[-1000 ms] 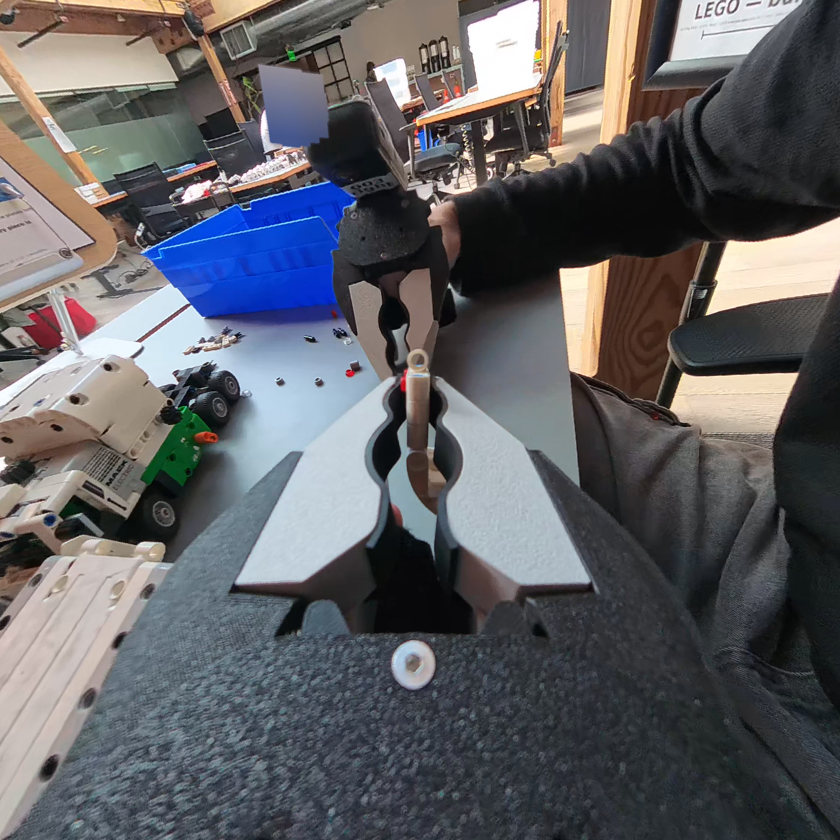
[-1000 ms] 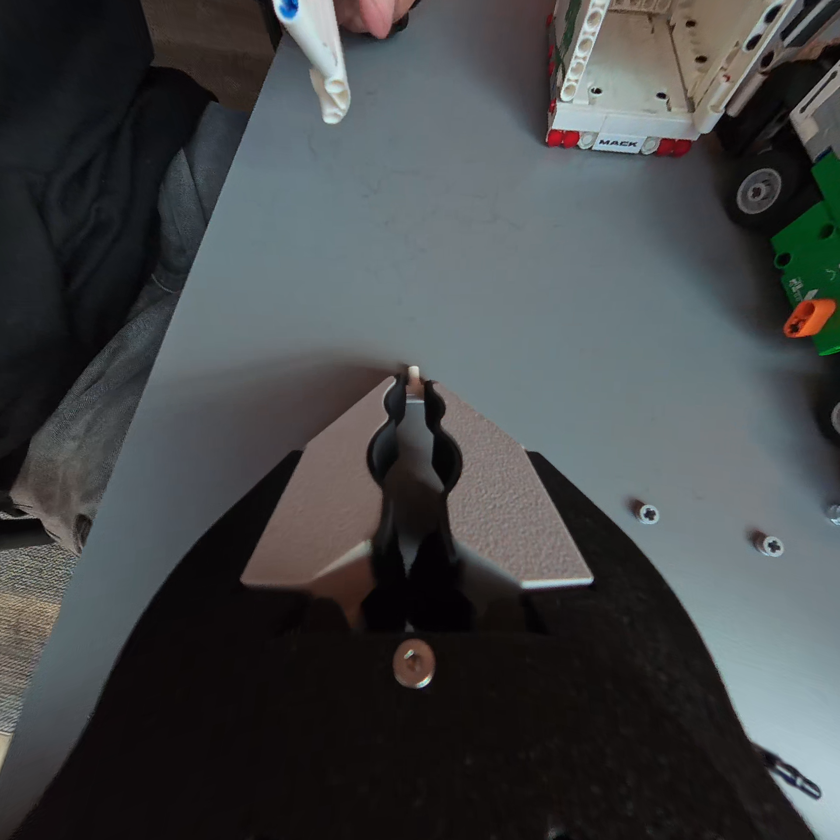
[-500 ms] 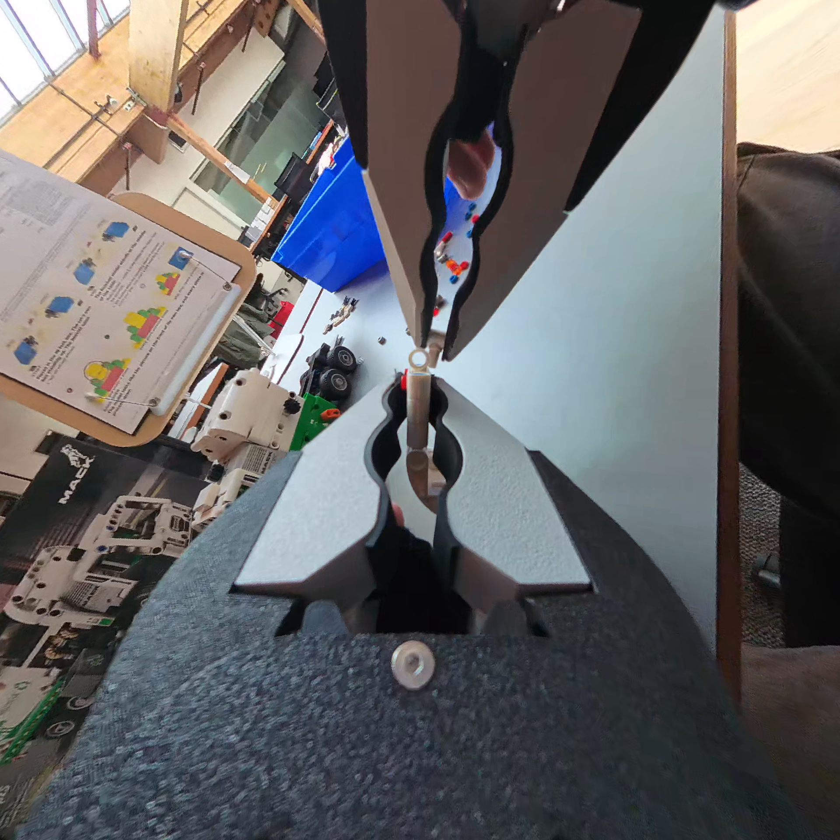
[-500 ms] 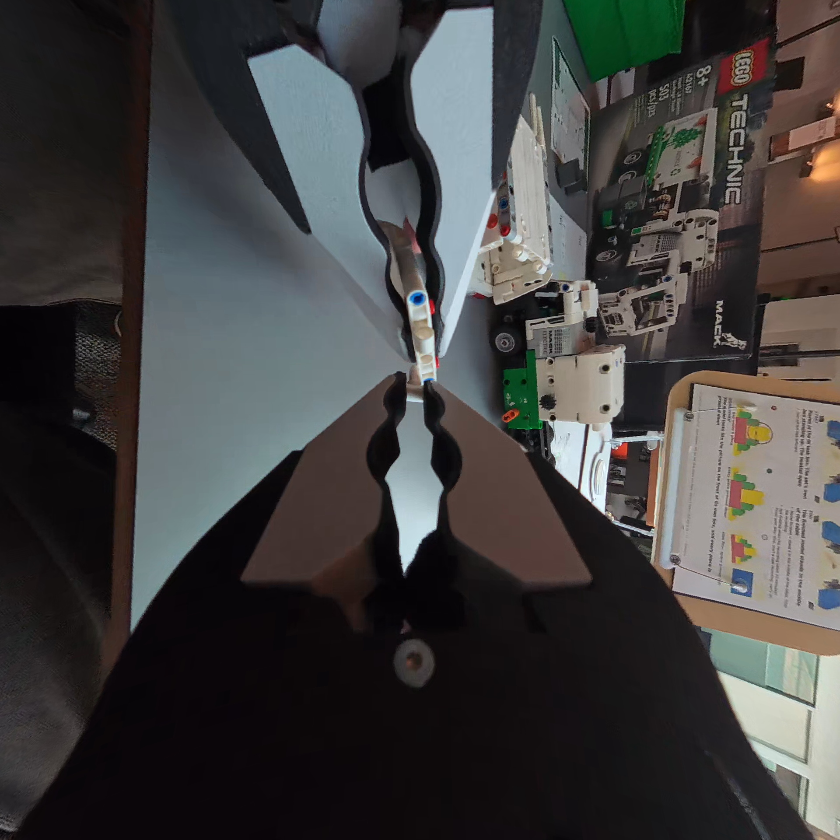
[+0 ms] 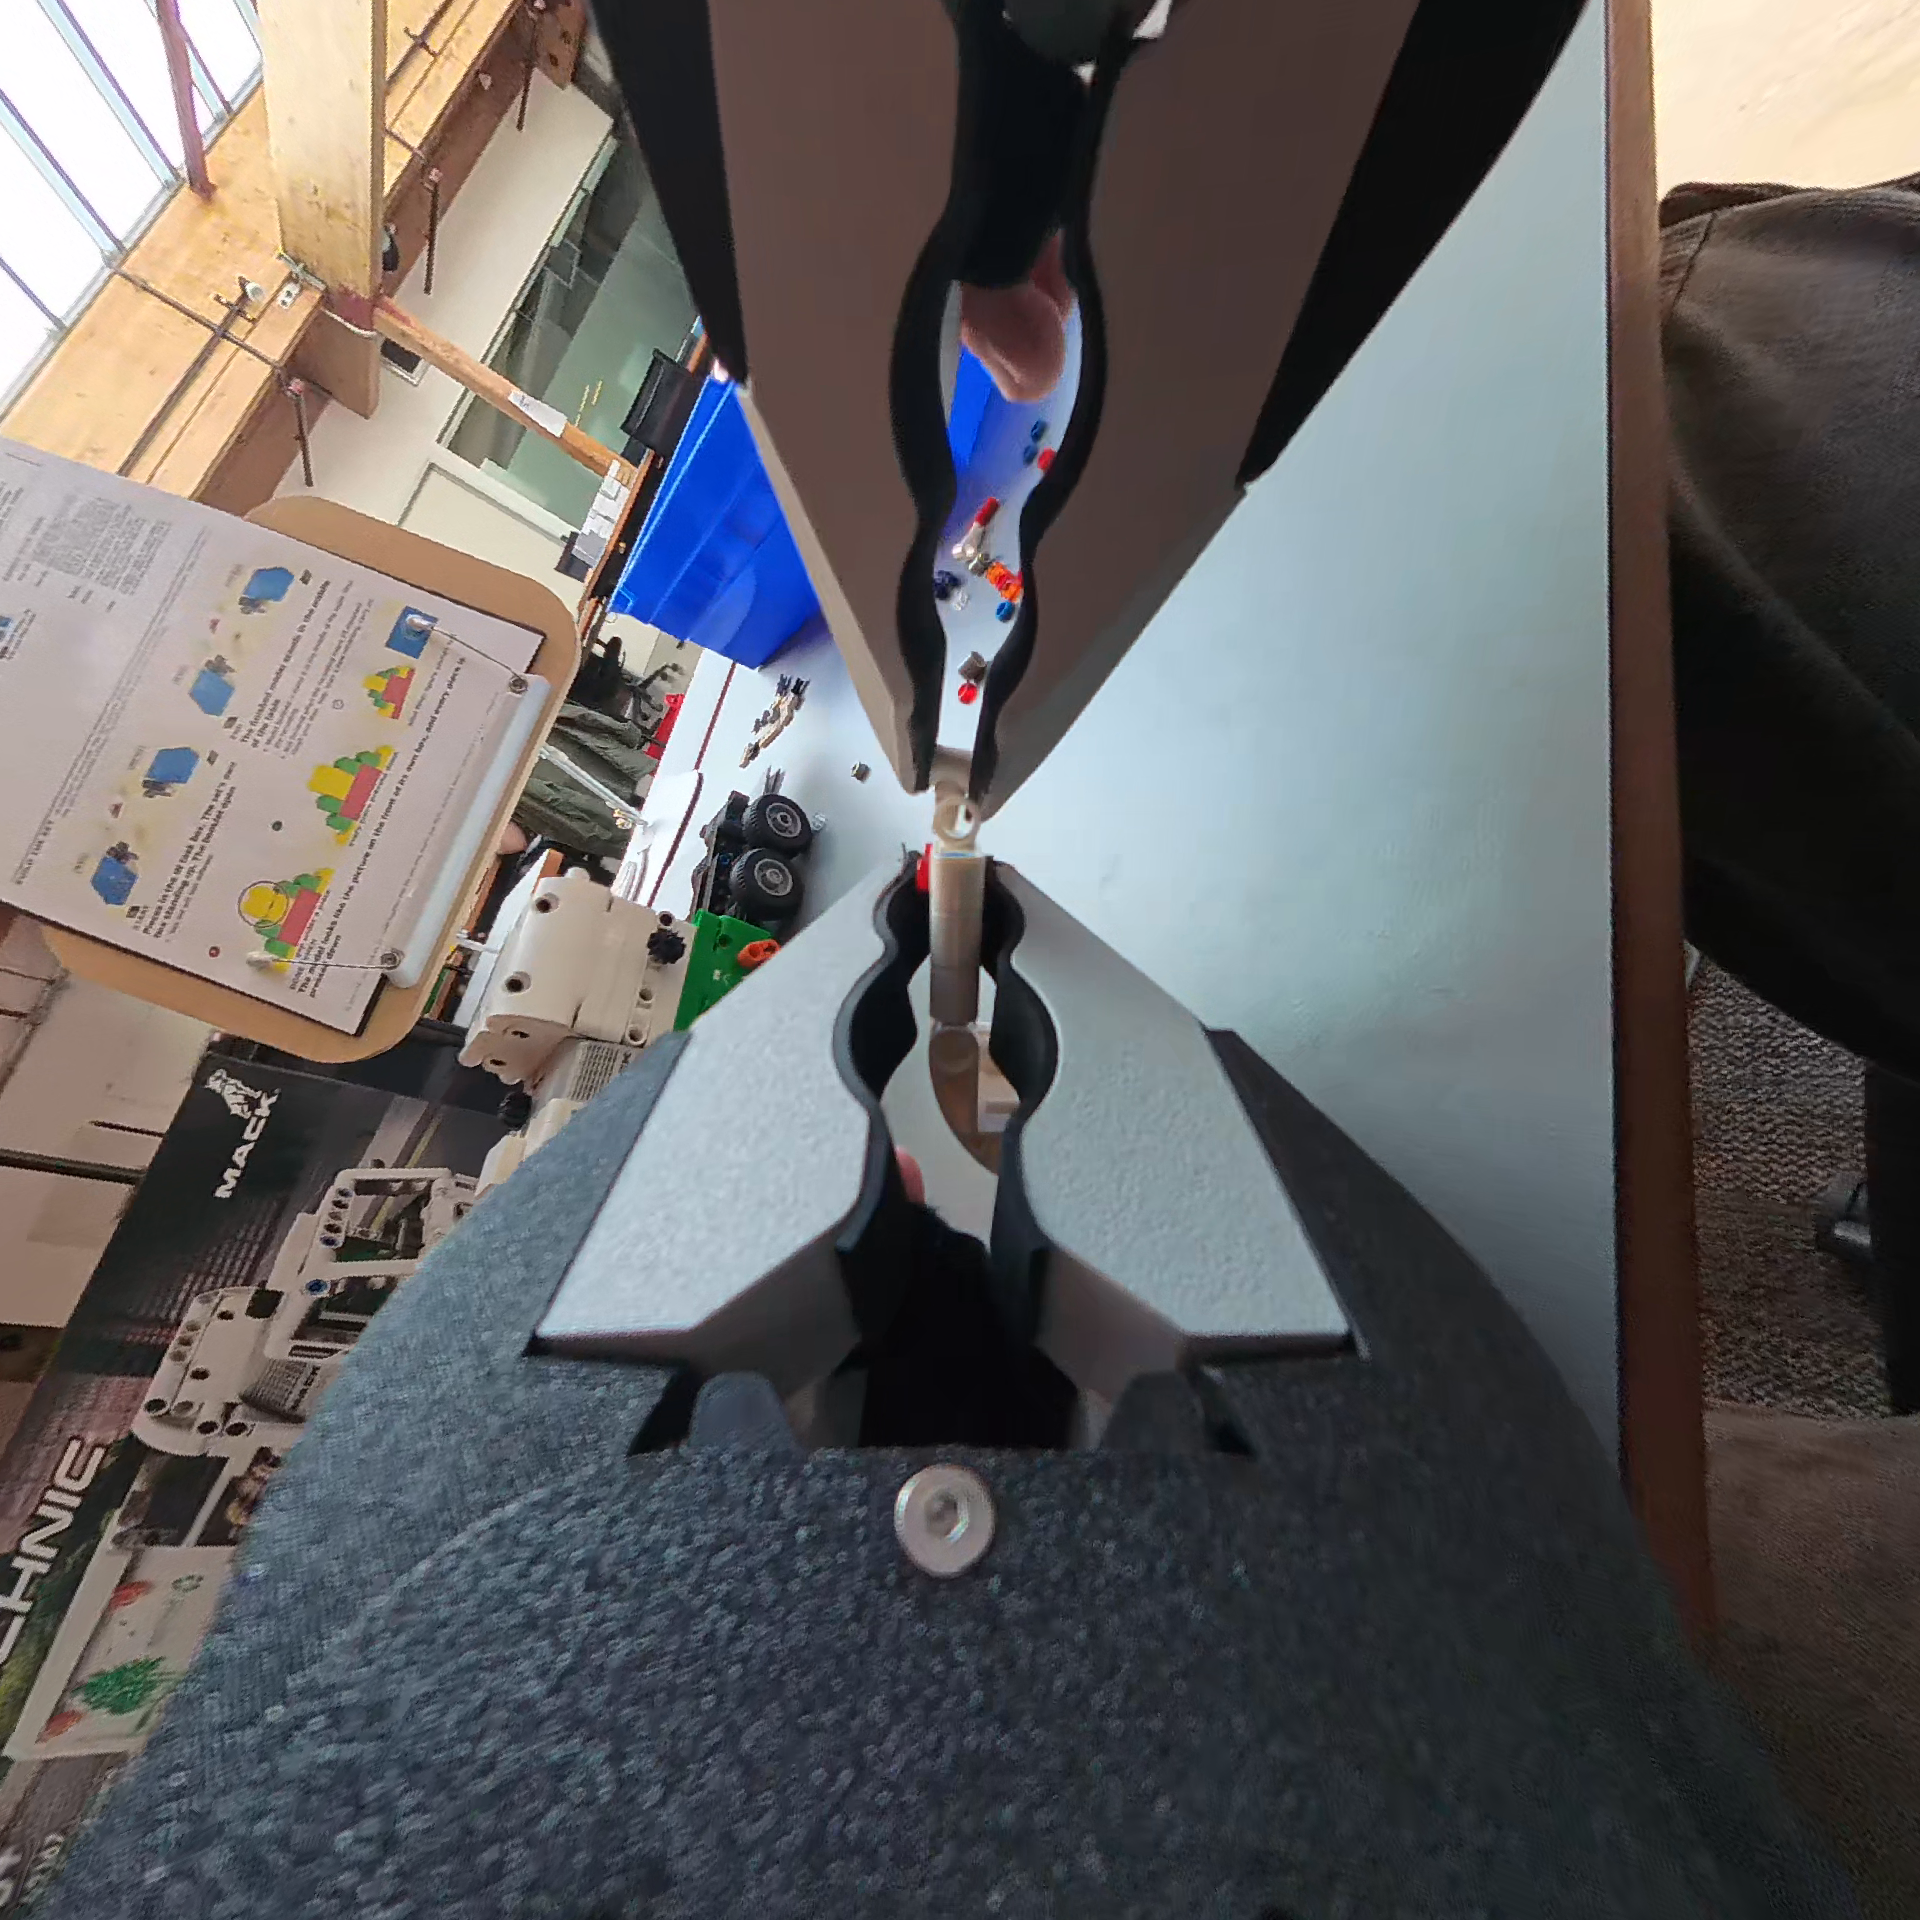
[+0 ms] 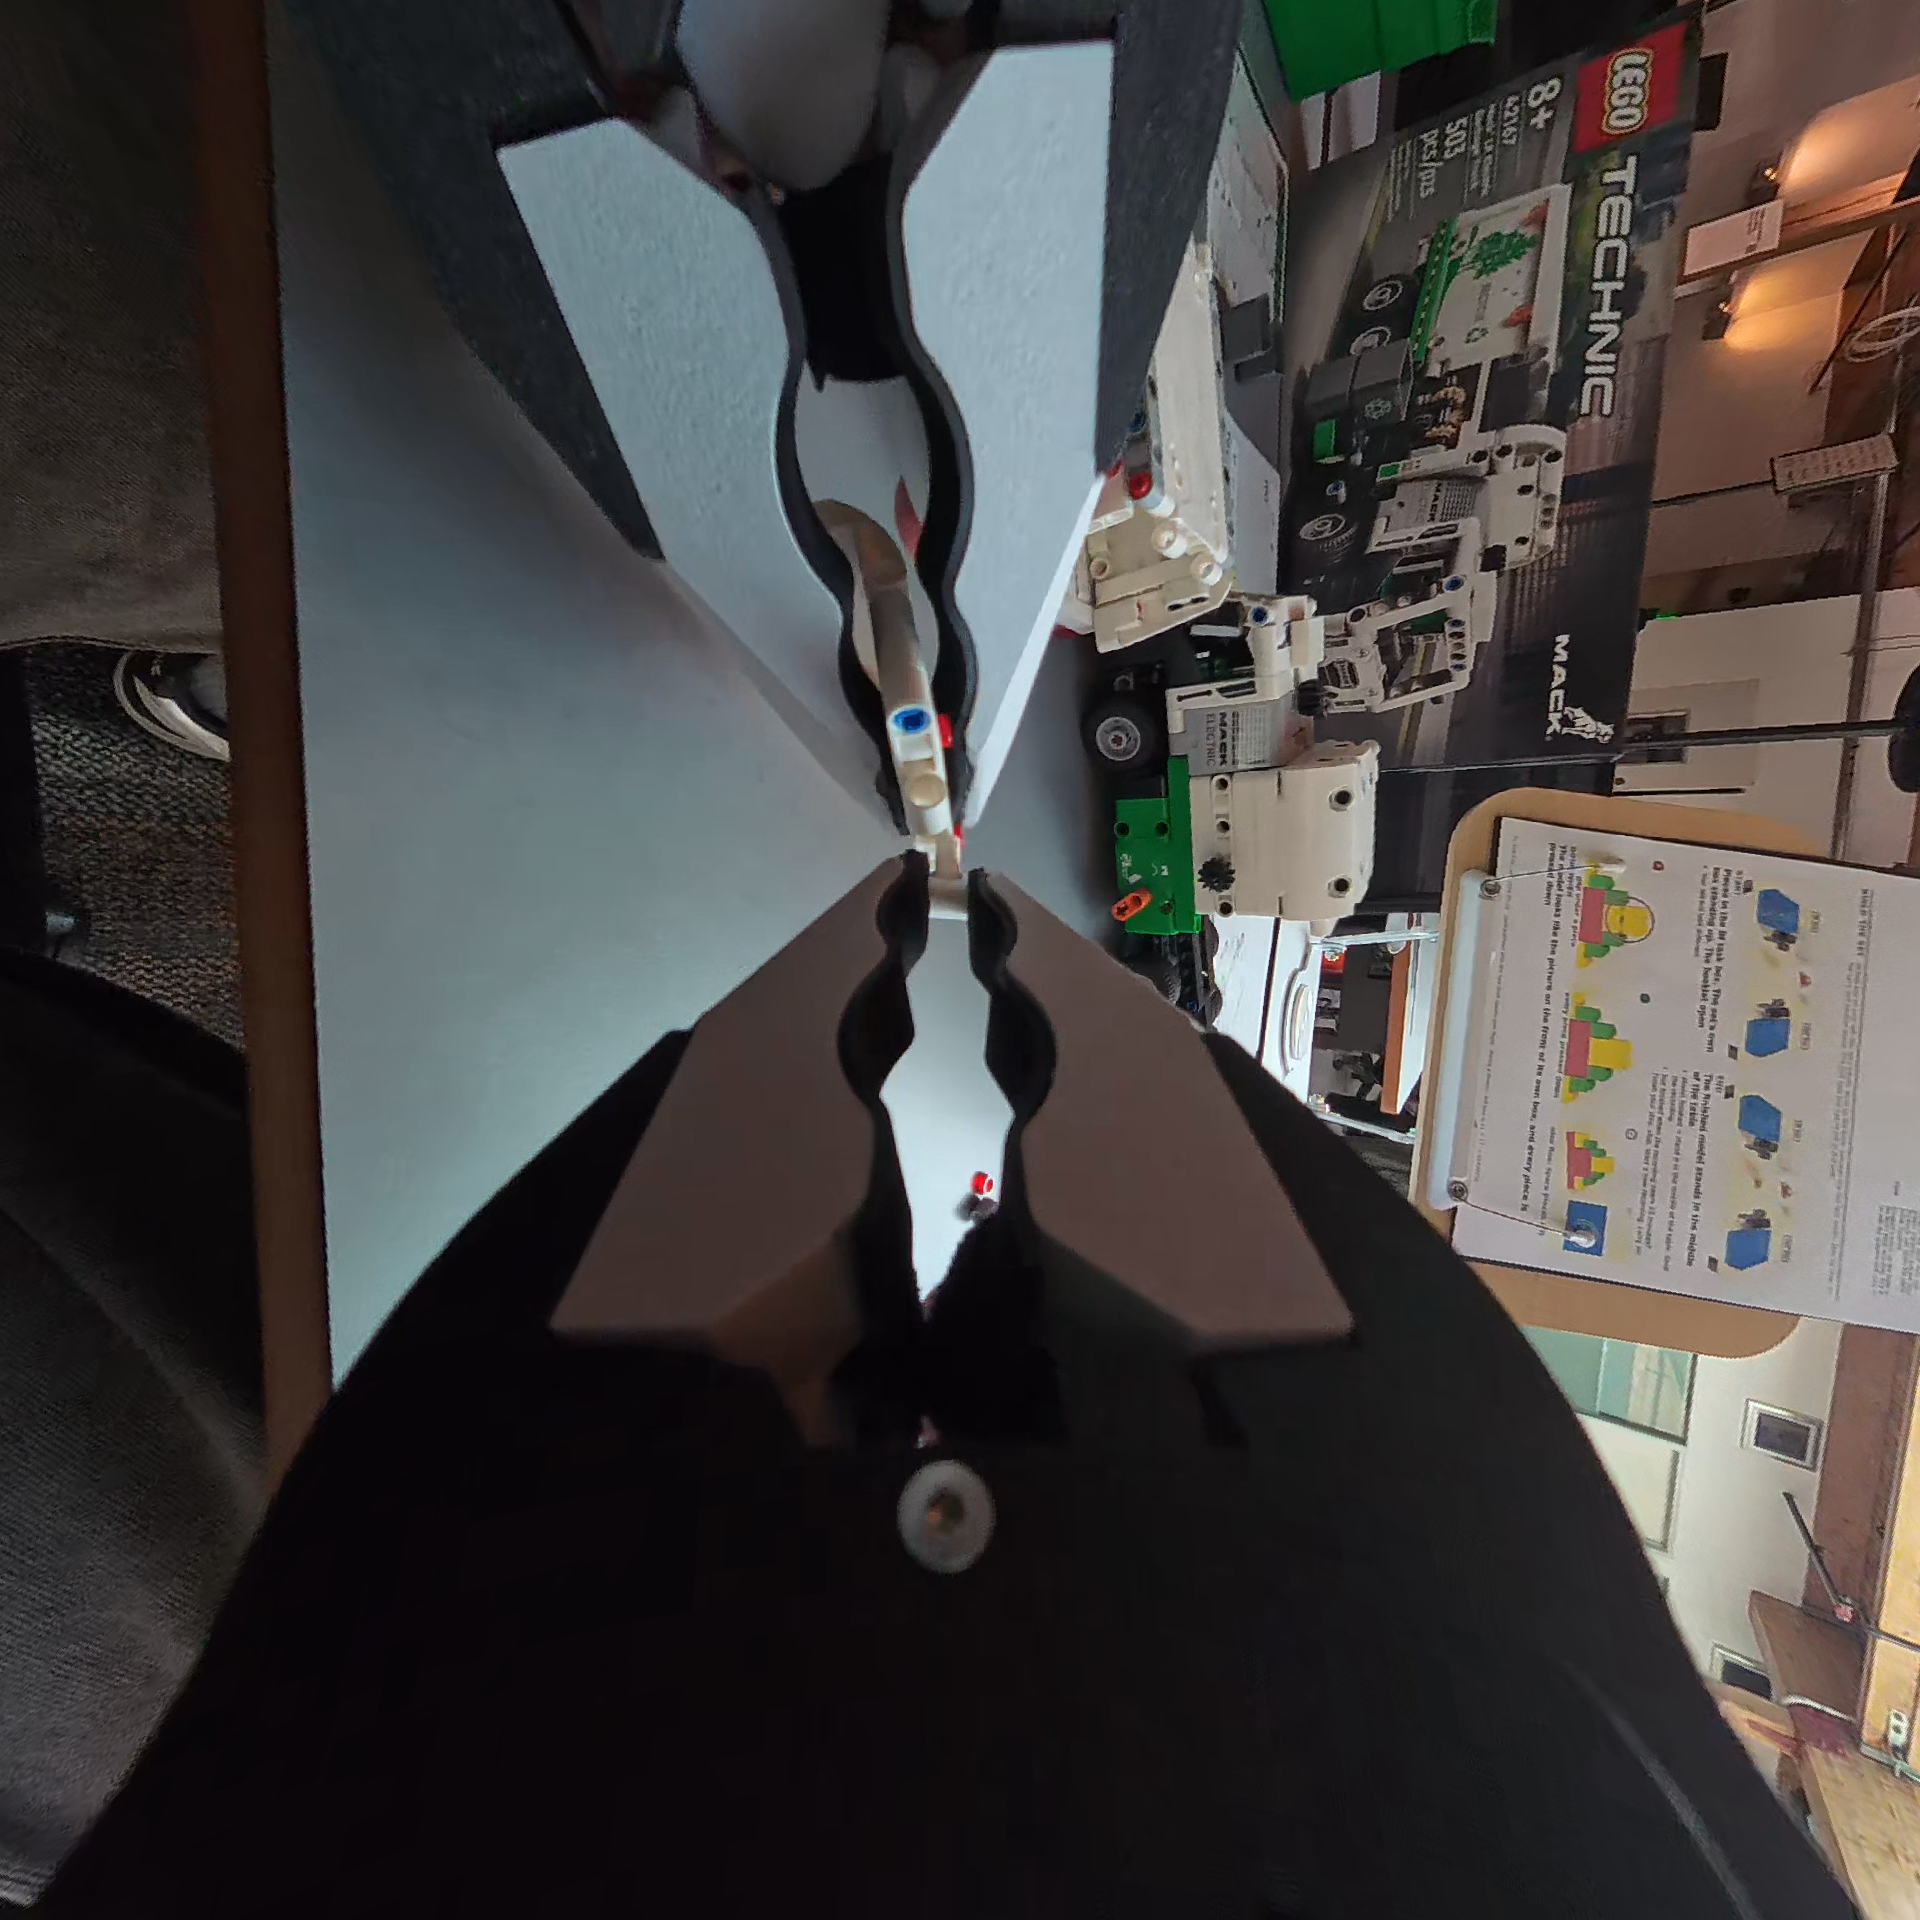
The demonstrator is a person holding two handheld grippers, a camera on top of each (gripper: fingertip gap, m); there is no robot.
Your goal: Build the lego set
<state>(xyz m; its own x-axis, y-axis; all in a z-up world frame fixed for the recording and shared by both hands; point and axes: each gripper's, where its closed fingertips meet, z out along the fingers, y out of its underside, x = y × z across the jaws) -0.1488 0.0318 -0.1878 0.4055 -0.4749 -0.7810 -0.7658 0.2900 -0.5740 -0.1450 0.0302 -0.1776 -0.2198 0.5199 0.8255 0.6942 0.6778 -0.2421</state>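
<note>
Tip to tip above the pale grey counter (image 5: 1351, 727).
Left gripper (image 5: 951, 883) jaws clamped on long white Technic beam (image 6: 914, 717); right gripper (image 6: 943, 873) jaws pinching small white pin (image 6: 945, 896) at beam's end.

The left claw (image 5: 951, 883) has a dark grey, grainy, speckled body that widens toward the camera, with one round silver screw (image 5: 943, 1519) set in its middle. Its two fingers (image 5: 727, 1122) are flat, pale grey, textured wedges, each lined along the inner side with wavy black rubber. The right claw (image 6: 940, 873) has the same build with a black body, a round silver screw (image 6: 943, 1512) and brownish-grey wedge fingers (image 6: 1143, 1122) edged in wavy black rubber. The person wears a dark sleeve (image 5: 1797, 520), and a dark shoe with a white sole (image 6: 171, 701) shows past the desk edge.
</note>
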